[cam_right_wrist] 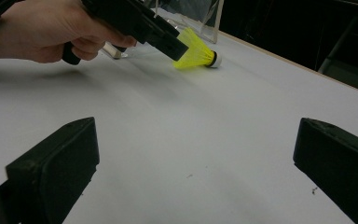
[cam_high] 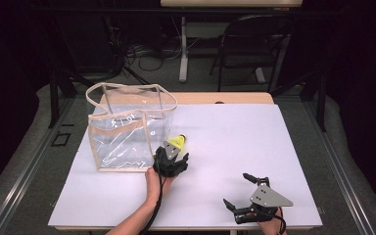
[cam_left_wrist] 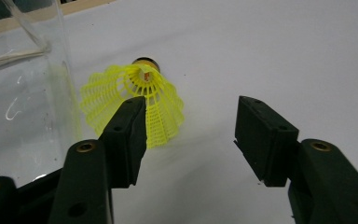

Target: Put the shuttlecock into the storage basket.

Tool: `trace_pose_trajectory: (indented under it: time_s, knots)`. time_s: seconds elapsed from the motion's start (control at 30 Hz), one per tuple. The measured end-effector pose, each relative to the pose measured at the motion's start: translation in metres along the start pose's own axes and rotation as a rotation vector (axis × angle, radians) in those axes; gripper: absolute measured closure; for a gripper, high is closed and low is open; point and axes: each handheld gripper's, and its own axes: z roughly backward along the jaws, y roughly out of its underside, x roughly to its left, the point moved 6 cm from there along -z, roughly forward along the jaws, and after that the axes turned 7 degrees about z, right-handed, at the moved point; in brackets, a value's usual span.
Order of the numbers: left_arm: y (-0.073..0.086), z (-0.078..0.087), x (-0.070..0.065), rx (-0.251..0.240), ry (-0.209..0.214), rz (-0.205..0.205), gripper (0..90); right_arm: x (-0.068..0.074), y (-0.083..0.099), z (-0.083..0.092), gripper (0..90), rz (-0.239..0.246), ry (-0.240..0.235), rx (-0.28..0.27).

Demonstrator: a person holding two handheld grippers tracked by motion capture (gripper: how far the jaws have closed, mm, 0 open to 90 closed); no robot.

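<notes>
Shuttlecock's mesh skirt, plain beside left claw.

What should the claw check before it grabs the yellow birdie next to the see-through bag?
1. Left claw is lined up with the birdie: not ok, the skirt sits by one jaw rather than in the middle of the gap.
2. Jaws are pressing on the birdie: not ok, they stand apart.
3. Birdie is lying flat on the white table: ok, on its side with the cork end pointing away.
4. See-through bag is out of the way: cannot tell, its wall is very close beside the birdie.
5. Right claw is clear of the work: ok, it is open and holds nothing.
</notes>
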Motion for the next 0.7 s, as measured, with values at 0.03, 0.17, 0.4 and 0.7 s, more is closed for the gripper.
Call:
trace_pose_trajectory:
  time_s: [0.03, 0.17, 0.4, 0.7]
  knots:
    - [-0.001, -0.001, 0.000, 0.001, -0.005, -0.001, 49.2, 0.000, 0.000, 0.000, 0.0, 0.000, 0.000, 0.000]
    - [-0.002, -0.005, 0.000, 0.003, -0.026, 0.002, 53.3, 0.000, 0.000, 0.000, 0.0, -0.001, 0.000, 0.006]
    - [-0.004, -0.015, 0.001, 0.011, -0.057, 0.041, 62.0, 0.001, 0.000, -0.001, 0.0, 0.004, -0.001, 0.007]
    - [-0.003, -0.024, 0.006, 0.004, -0.086, 0.130, 70.8, 0.001, 0.000, -0.001, 0.0, 0.005, -0.004, 0.012]
